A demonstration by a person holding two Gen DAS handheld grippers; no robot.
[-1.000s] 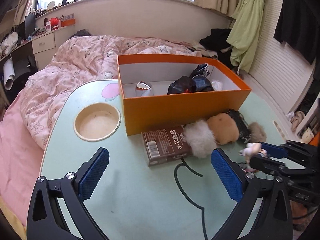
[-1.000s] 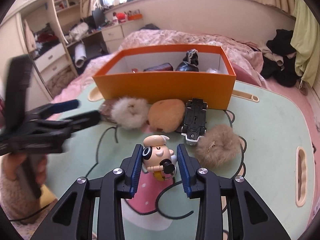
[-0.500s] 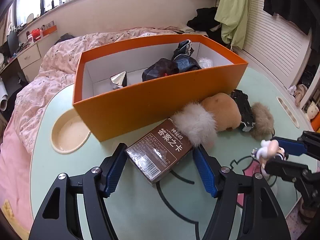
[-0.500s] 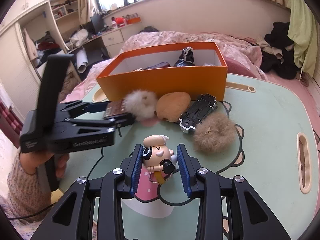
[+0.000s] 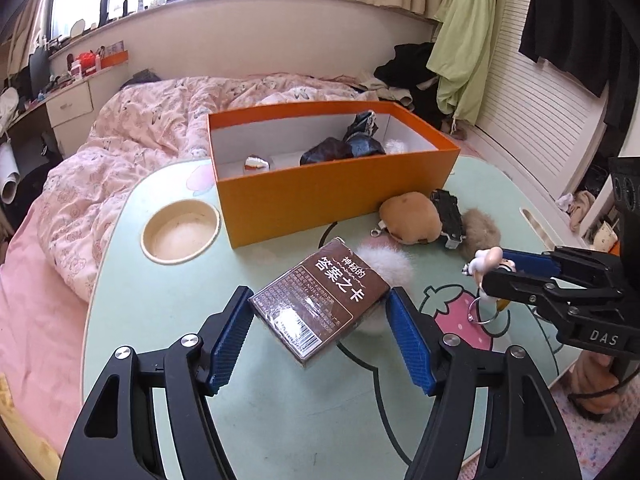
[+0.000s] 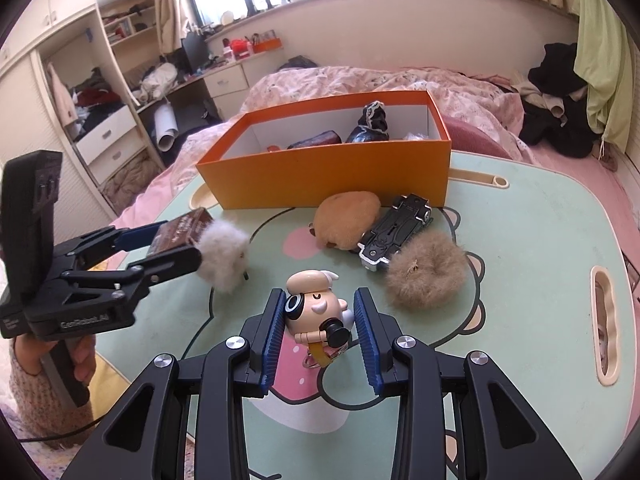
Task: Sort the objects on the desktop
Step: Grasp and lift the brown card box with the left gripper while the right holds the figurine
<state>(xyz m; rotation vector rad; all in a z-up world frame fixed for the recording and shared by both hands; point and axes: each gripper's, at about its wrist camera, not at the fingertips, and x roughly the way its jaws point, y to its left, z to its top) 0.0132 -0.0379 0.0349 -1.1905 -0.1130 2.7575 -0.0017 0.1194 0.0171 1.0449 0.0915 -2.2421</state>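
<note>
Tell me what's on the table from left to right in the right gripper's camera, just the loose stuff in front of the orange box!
Brown card box → white fluffy pompom → toy figurine → tan fluffy pompom.

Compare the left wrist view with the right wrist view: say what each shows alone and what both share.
Left wrist only: the printed top of the brown card box, gripped in the left gripper, and the round cup hollow in the table. Right wrist only: the hand holding the left gripper, and the toy figure's face in the right gripper. Both: orange box, white pom-pom, toy car.
</note>
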